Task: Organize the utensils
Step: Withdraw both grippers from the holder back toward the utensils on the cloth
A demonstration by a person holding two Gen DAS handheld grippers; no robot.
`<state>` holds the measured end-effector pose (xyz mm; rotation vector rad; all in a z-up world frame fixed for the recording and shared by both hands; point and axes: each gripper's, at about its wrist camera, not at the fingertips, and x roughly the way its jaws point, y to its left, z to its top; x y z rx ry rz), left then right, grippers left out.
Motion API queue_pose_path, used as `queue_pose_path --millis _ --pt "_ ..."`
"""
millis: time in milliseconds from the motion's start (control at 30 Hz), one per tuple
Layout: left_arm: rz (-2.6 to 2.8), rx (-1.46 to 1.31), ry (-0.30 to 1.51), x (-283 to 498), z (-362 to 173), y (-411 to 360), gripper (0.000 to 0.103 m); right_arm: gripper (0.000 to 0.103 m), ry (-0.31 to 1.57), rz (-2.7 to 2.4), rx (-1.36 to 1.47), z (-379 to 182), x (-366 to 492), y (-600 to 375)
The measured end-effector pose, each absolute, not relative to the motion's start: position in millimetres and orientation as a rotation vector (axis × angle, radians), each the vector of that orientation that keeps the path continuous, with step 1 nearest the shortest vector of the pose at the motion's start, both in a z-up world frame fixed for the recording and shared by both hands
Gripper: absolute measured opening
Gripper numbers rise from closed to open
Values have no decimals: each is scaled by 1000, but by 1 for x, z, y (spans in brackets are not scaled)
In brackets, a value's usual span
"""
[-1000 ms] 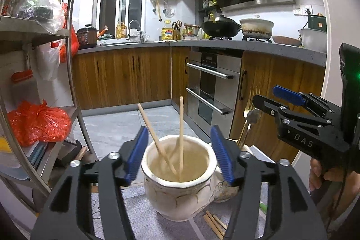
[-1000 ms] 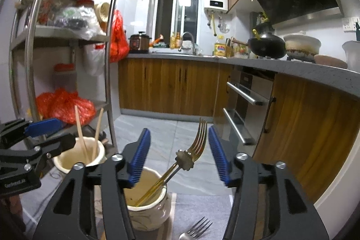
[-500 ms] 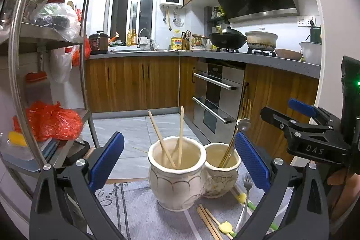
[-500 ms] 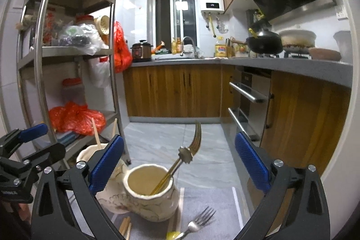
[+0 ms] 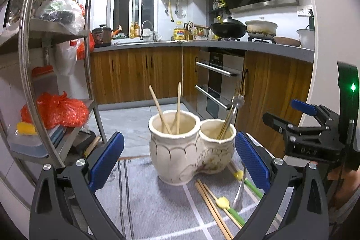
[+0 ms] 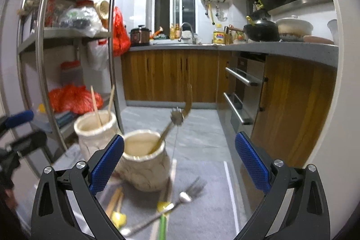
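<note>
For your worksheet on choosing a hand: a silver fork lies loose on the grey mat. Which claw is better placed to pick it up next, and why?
Probably the right claw: open and empty, with the silver fork just below and ahead. The left claw, also open, faces the chopstick pot, with the fork off to its right.

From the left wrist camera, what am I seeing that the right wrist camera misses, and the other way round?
Only the left wrist view shows the left claw, open and empty, framing both pots, plus the right claw's side profile.

Only the right wrist view shows the right claw head-on, also open and empty, and the silver fork whole, tines included.

Both show the chopstick pot, the fork pot holding a gold fork, loose chopsticks and the grey mat.
</note>
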<state>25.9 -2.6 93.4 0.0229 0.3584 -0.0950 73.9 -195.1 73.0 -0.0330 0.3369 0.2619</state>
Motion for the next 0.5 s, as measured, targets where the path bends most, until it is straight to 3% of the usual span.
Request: queue_pose_path --millis 500 --pt "-96 50 570 15 32 -4 97 98 508 258 -14 26 76 -213"
